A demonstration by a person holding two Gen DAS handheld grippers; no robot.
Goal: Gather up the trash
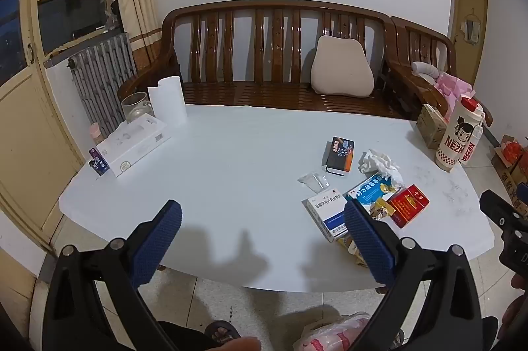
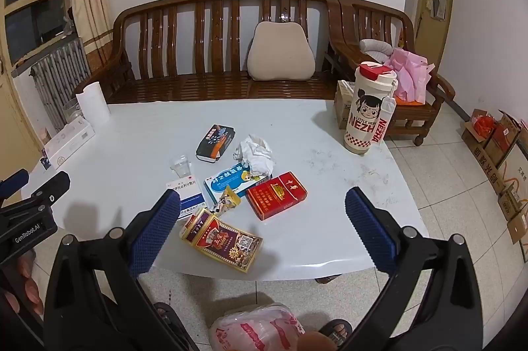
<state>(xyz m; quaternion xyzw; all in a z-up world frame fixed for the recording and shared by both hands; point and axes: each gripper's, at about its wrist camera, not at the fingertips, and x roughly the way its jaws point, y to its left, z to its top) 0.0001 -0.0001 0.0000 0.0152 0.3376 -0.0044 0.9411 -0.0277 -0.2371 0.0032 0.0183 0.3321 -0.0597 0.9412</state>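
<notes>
- Translucent plastic bag (image 2: 260, 329) with red print sits on the tiled floor at the person's feet, just below the table edge; whether it already holds any trash cannot be told.
- Both tools hover above the near edge of the white table (image 2: 330, 238): the left gripper (image 1: 262, 238) and the right gripper (image 2: 262, 227) each have their blue pads spread wide, with nothing between them.
- Nearest the right gripper lies a gold-and-maroon carton (image 2: 221, 239), then a small snack wrapper (image 2: 227, 202), a red cigarette pack (image 2: 276, 195), a blue-and-white medicine box (image 2: 232, 184) and a white medicine box (image 2: 185, 191).
- Further in: a clear plastic scrap (image 2: 181, 166), a crumpled tissue (image 2: 255, 154) and a dark box (image 2: 215, 142).
- All the litter still rests on the table, so collecting looks barely begun, with every piece left to bag.
- Far side: a Nezha tumbler (image 2: 368, 110), a paper roll (image 2: 92, 106) and a wooden bench (image 2: 211, 53).
</notes>
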